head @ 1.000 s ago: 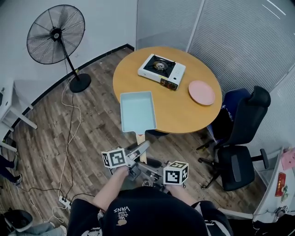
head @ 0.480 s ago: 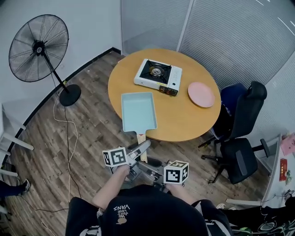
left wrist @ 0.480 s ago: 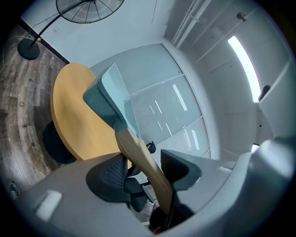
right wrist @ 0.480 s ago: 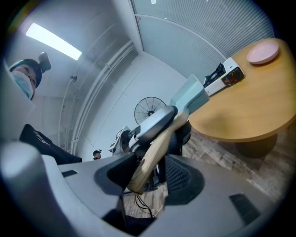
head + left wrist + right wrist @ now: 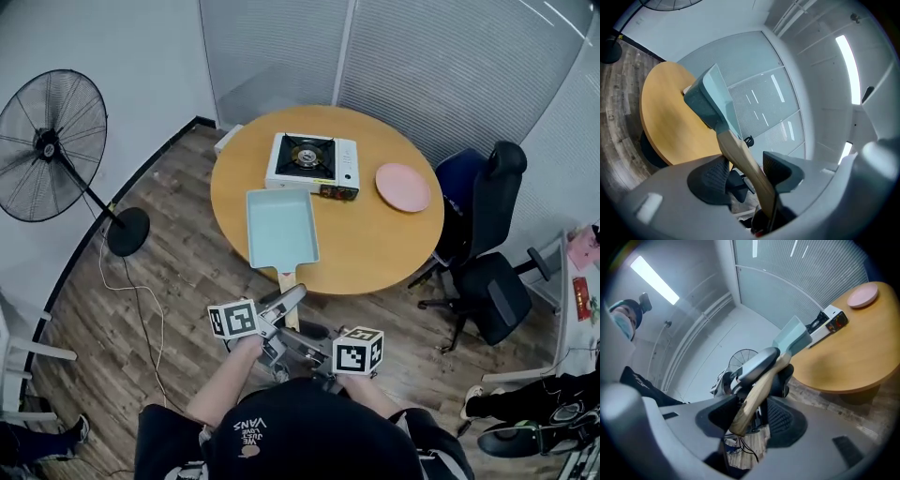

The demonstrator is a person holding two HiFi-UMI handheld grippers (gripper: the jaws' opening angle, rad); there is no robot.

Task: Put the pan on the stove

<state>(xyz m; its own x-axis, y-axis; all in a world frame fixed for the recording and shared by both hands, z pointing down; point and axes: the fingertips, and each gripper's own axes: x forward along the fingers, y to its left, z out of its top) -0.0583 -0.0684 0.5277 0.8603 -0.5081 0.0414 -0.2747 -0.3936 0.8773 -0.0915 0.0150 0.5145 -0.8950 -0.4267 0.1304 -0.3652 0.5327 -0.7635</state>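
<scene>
A pale blue rectangular pan (image 5: 281,228) with a wooden handle (image 5: 288,286) hangs in the air over the near edge of the round wooden table (image 5: 375,248). Both grippers hold that handle. My left gripper (image 5: 284,306) is shut on its middle; in the left gripper view the handle (image 5: 745,161) runs between the jaws (image 5: 747,172) up to the pan (image 5: 708,96). My right gripper (image 5: 302,343) is shut on the handle's end (image 5: 749,405), just behind the left one (image 5: 754,363). The white gas stove (image 5: 311,164) stands on the far side of the table, beyond the pan.
A pink plate (image 5: 403,187) lies to the right of the stove. Black office chairs (image 5: 489,281) stand at the table's right. A floor fan (image 5: 45,142) with a trailing cable (image 5: 141,300) stands on the wooden floor at the left. Glass walls close the far side.
I have walked and turned with the pan: table and stove have slid towards the picture's centre and the fan to the left. Both grippers keep their hold on the handle.
</scene>
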